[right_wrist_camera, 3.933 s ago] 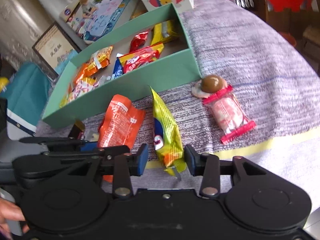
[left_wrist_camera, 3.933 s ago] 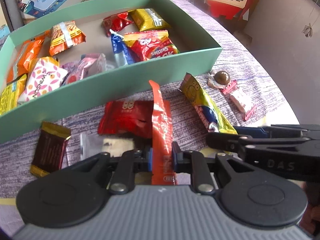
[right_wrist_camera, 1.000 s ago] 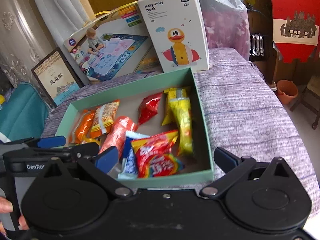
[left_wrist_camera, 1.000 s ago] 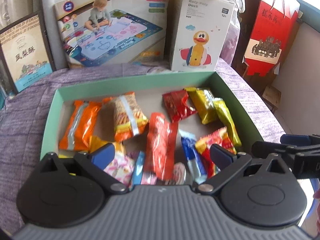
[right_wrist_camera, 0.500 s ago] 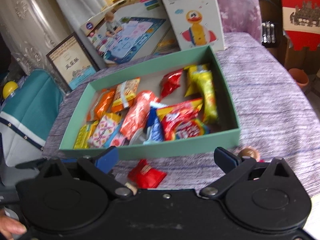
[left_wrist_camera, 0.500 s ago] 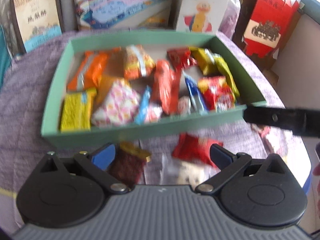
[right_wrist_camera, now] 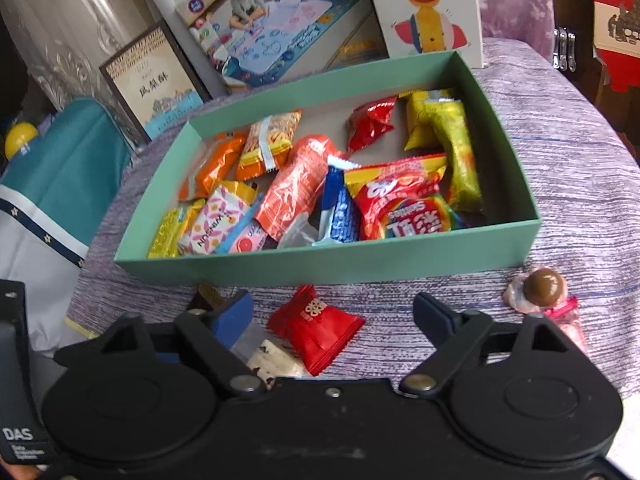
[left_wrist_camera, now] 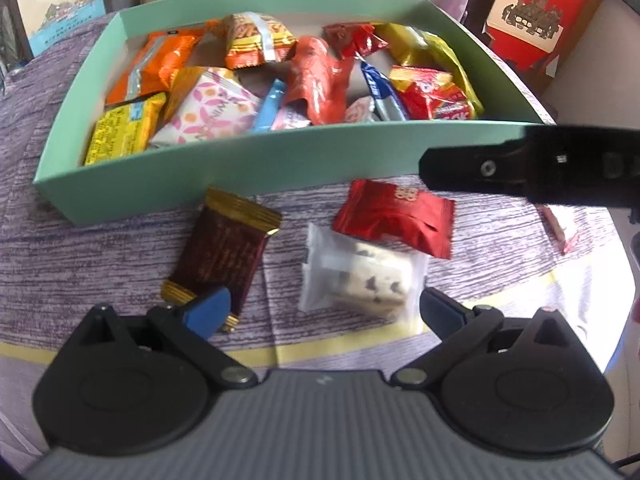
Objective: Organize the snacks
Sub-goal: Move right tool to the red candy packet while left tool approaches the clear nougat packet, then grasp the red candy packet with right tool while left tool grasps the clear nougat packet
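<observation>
A green box [left_wrist_camera: 256, 160] holds several snack packets; it also shows in the right wrist view [right_wrist_camera: 320, 258]. In front of it on the purple cloth lie a brown gold-edged bar [left_wrist_camera: 222, 252], a clear-wrapped nougat [left_wrist_camera: 360, 276] and a red packet [left_wrist_camera: 396, 216]. My left gripper [left_wrist_camera: 320, 312] is open and empty, low over the nougat, its left fingertip [left_wrist_camera: 206, 314] over the brown bar. My right gripper [right_wrist_camera: 334, 316] is open and empty above the red packet [right_wrist_camera: 316, 328]. A brown ball candy [right_wrist_camera: 542, 286] and a pink packet [right_wrist_camera: 570, 320] lie at its right.
Boxed toys [right_wrist_camera: 280, 20], a duck box [right_wrist_camera: 424, 8] and a framed picture [right_wrist_camera: 156, 84] stand behind the green box. A red bag [left_wrist_camera: 536, 8] stands at the far right. The right gripper's body [left_wrist_camera: 532, 168] crosses the left wrist view. The table edge is close on the right.
Both grippers let go of the orange and yellow packets, which now lie in the box. Both have drawn back and dropped, open, toward the loose snacks in front of the box.
</observation>
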